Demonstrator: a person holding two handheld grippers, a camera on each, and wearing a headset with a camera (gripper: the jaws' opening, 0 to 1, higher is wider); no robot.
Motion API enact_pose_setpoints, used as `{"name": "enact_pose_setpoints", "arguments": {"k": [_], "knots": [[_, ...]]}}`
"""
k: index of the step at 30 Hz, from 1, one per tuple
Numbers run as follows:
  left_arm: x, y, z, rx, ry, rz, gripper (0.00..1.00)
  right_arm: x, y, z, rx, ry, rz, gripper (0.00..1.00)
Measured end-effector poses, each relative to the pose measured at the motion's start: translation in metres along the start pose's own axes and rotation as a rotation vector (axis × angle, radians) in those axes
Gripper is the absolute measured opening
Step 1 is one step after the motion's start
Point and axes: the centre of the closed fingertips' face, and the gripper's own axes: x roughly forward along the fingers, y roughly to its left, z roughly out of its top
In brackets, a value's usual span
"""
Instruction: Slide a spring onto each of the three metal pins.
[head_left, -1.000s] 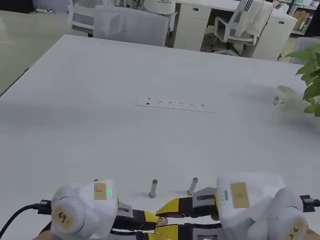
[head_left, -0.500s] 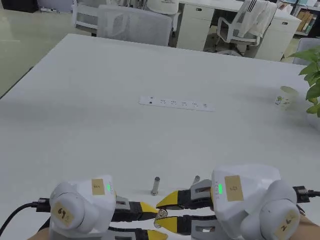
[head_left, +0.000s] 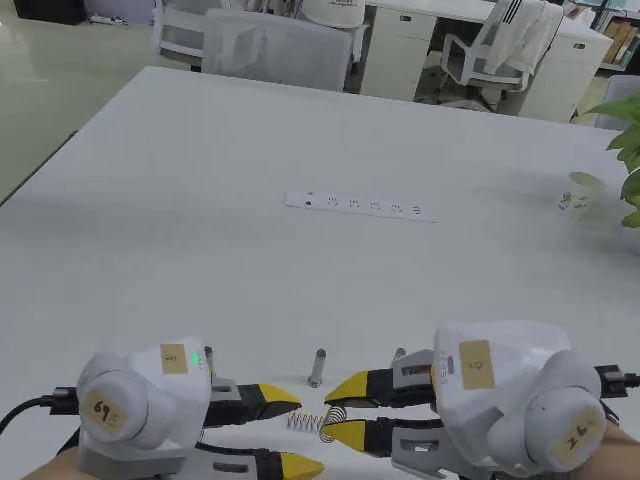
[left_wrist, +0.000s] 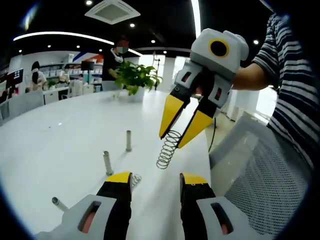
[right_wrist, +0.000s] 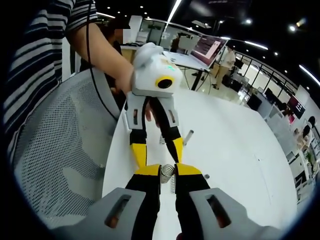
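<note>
Three short metal pins stand upright on the white table: one in the middle, one beside my right gripper, one by my left gripper. My right gripper is shut on one end of a thin wire spring, which sticks out to the left above the table. The right gripper view has that spring pinched between my jaw tips. My left gripper faces it, open, its fingers on either side of the spring's free end without touching. From the left gripper view the spring hangs from the right gripper.
A white power strip lies across the middle of the table. A small paper cup and a potted plant sit at the far right. Office chairs stand beyond the far edge. A second small spring lies by my left jaw.
My left gripper has opened and drawn back to the left, away from the spring. The right gripper keeps the spring and has barely moved.
</note>
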Motion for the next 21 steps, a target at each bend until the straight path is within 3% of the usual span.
{"name": "enact_pose_setpoints", "arguments": {"k": [10, 21], "knots": [[-0.03, 0.018, -0.008, -0.023, 0.016, 0.041, 0.44, -0.003, -0.007, -0.003, 0.019, -0.001, -0.029, 0.07], [-0.05, 0.024, -0.02, -0.034, 0.041, 0.068, 0.59, -0.007, -0.016, -0.01, 0.047, 0.005, -0.064, 0.07]]}}
